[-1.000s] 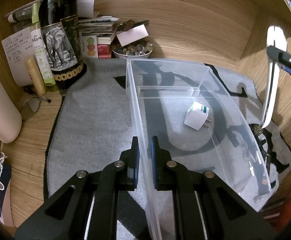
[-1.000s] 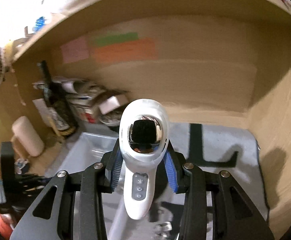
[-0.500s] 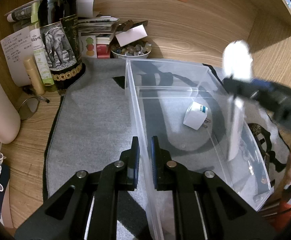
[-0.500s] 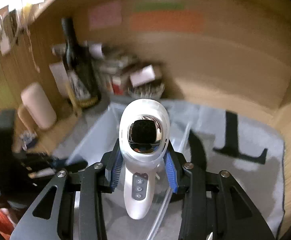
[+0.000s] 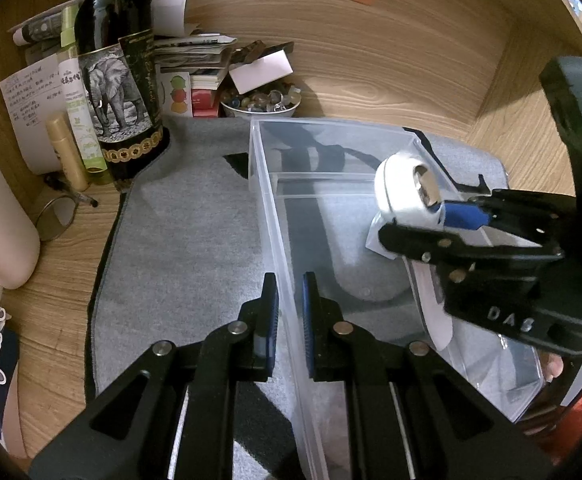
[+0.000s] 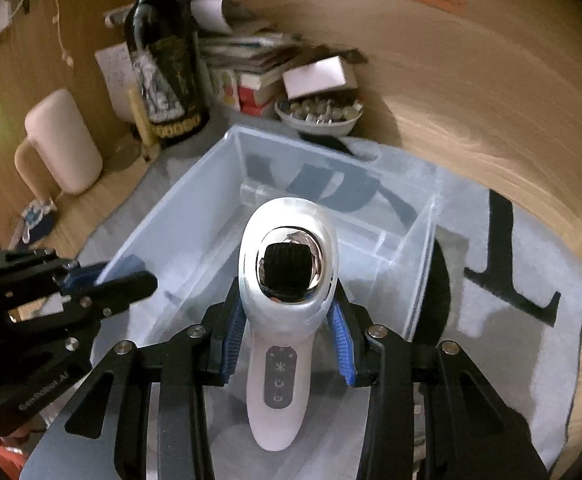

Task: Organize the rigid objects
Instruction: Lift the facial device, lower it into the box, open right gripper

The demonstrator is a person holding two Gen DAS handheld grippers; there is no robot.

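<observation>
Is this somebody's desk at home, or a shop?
Most likely a cluttered wooden desk nook at home. A wine bottle with an elephant label, a stack of books and papers, and a bowl of small trinkets crowd the back corner.

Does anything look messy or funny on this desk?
Yes: the paper stack behind the wine bottle is a jumbled, leaning heap, with a white card lying crooked above the bowl of beads.

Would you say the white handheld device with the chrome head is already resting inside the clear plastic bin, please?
Not yet. The white handheld device with the chrome head is clamped in the right tongs, held above the clear plastic bin.
</observation>
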